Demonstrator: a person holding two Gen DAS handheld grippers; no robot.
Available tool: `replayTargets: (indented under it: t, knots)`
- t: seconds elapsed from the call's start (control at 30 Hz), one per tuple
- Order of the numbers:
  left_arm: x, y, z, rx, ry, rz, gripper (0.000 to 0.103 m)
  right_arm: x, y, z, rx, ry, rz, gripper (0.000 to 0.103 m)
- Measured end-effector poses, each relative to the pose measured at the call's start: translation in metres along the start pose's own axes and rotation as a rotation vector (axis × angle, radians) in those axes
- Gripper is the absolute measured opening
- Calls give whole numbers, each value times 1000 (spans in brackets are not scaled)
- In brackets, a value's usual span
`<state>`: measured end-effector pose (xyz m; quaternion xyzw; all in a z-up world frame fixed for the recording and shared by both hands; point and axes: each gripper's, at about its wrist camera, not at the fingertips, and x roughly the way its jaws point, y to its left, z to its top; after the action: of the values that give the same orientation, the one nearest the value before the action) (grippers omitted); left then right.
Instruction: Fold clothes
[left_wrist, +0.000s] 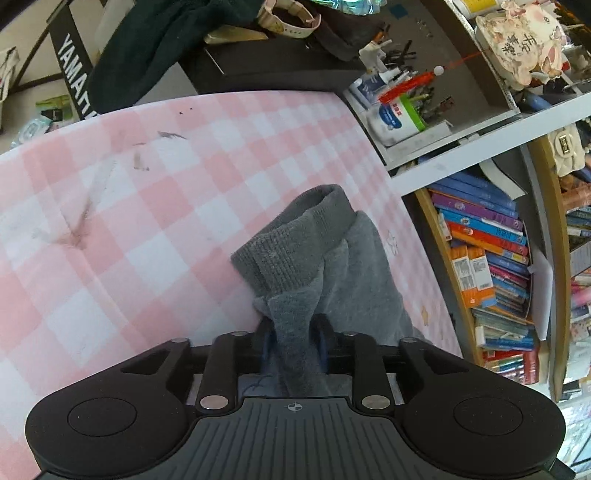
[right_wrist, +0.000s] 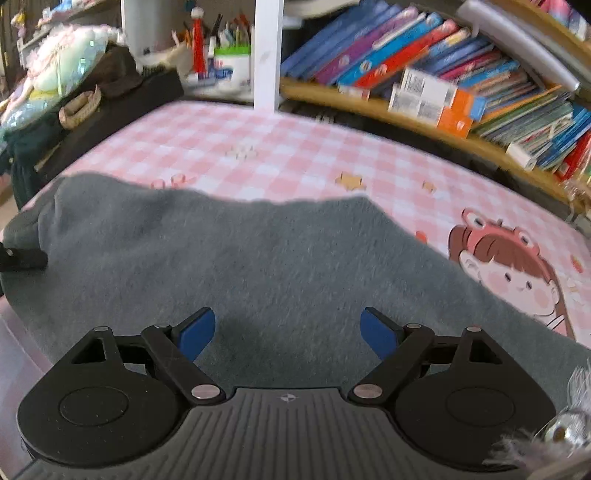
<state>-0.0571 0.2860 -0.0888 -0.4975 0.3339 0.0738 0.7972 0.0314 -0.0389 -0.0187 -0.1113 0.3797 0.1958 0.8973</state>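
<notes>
Grey garment (left_wrist: 295, 328) bunched inside left gripper (left_wrist: 293, 341); right gripper (right_wrist: 288, 332) agape above it.

Both views are fisheye, each mounted just behind its own tool and looking forward and down along the fingers.

The left wrist view sits close over the pink checked tabletop (left_wrist: 155, 221), tilted down, with the left tool (left_wrist: 293, 341) at the bottom edge and a bunched grey garment (left_wrist: 317, 251) right in front of the lens. The bookshelf (left_wrist: 491, 266) curves down its right side.

The right wrist view looks down at the same garment (right_wrist: 258, 266) from very near, its right tool (right_wrist: 288, 332) low in frame, facing the bookshelf (right_wrist: 443, 85) across the top.

Both share the tabletop, garment and bookshelf.
</notes>
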Motion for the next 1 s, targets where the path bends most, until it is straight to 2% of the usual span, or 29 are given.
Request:
replayTargets:
  t: [0.1,0.23,0.73,0.87,1.0]
  knots:
    - [0,3,3,-9,7,-19,34,1,7,1,-24,-7,-4,87]
    - [3,3,5,-12,11,-31,34,13,18,-8,-76,98,5,87]
    - [8,14,5,-99,-8,-101,33,-1,30,-27,-68,97,-58,86]
    - [12,15,5,-142,-12,-107,29,-6,33,-32,-56,90,-76,86]
    - [14,12,5,-125,-12,-85,23,-6,33,-35,-39,79,-82,86]
